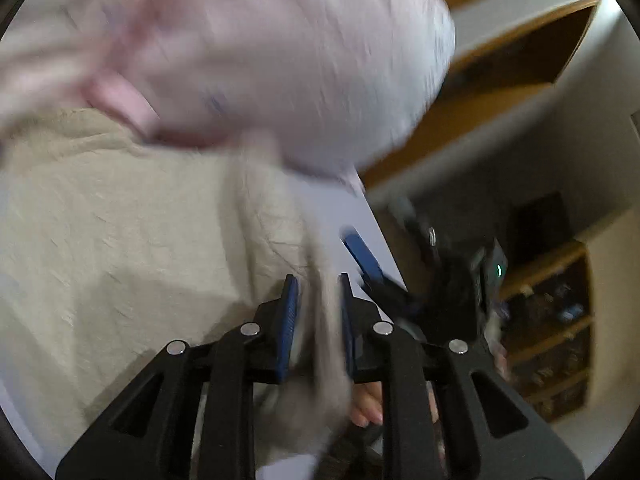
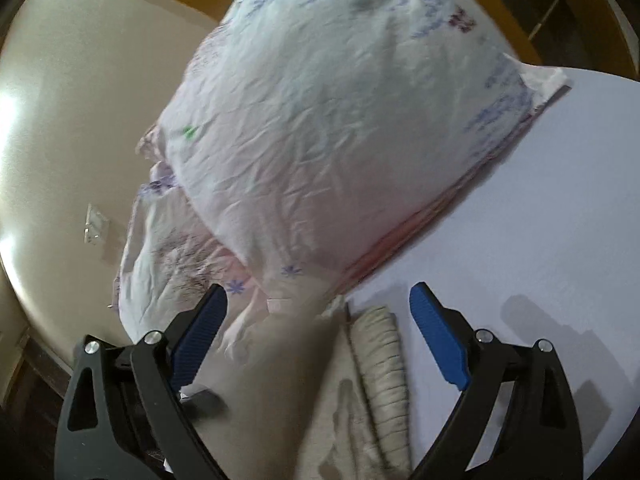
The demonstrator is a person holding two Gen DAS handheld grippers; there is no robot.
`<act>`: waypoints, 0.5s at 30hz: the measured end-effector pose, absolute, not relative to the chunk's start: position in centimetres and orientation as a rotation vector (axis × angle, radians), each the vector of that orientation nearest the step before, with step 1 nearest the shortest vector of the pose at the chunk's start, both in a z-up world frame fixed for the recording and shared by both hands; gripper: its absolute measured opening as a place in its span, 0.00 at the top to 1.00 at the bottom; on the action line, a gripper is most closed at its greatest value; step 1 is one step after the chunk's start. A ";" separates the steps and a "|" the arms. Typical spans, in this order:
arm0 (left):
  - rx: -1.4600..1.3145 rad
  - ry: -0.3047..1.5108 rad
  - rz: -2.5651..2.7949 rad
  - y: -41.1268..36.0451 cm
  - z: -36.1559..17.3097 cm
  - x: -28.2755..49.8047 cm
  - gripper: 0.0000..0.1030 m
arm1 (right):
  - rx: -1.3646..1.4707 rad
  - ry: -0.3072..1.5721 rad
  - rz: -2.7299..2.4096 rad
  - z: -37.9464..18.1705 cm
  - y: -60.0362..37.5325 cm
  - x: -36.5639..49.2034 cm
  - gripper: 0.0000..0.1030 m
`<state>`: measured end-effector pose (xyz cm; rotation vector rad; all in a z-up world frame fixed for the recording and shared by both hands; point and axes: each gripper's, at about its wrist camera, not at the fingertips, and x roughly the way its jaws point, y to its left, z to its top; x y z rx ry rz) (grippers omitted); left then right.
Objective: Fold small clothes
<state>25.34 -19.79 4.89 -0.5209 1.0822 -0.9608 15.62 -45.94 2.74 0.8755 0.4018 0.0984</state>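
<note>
Between the left tongs (image 1: pixel 318 320), beige cloth (image 1: pixel 120 220) is pinched; right tongs (image 2: pixel 320 344) are spread. Fold under way; next, right tongs must grip the ribbed hem (image 2: pixel 380 360).

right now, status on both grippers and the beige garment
Left gripper shut on beige garment, pinching a strip of it. Right gripper open, fabric between the fingers. Floral cloth lies just beyond on the white table.
</note>
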 end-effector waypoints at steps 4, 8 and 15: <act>-0.501 0.935 -1.012 -16.7 7.7 23.4 0.57 | 0.916 0.475 0.151 2.6 -46.4 16.3 0.02; -0.449 0.818 -0.674 -8.4 8.5 23.0 0.18 | 0.883 0.661 0.207 1.7 -45.0 18.3 0.02; -0.466 1.112 -0.543 -7.2 0.5 25.1 0.18 | 0.865 0.903 0.222 -1.3 -42.9 20.7 0.02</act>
